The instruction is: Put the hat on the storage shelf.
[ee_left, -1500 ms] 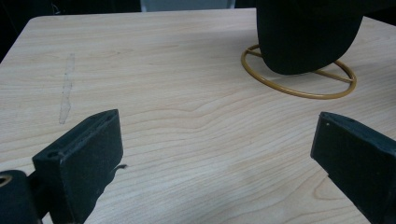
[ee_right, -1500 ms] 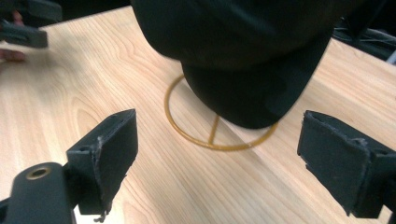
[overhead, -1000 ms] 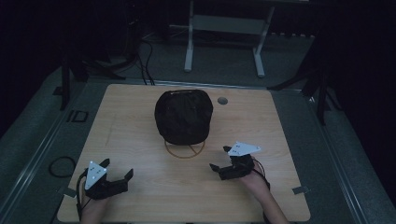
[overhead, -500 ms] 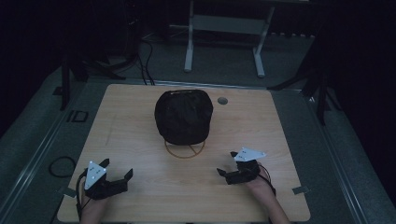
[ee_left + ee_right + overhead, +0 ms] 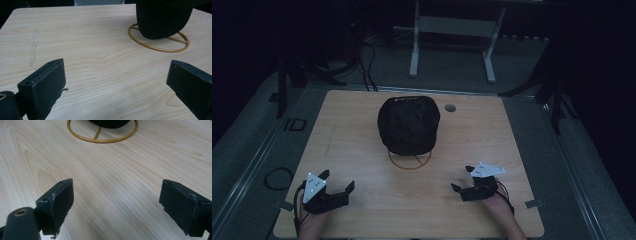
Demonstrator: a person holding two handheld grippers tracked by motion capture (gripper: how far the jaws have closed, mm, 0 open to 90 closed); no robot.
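Black cap (image 5: 408, 125) sits on a gold wire stand (image 5: 410, 160), mid-surface toward the far edge; fabric detail too dark to read, possibly a knit or mesh cap. Wooden surface (image 5: 362, 150), pale grain. Left claw (image 5: 335, 181) at near left corner, jaws spread wide, gripping nothing. Right claw (image 5: 463, 179) at near right, jaws likewise wide apart, empty. Both well apart from the stand. Small round grommet (image 5: 450, 107) just right of the cap.
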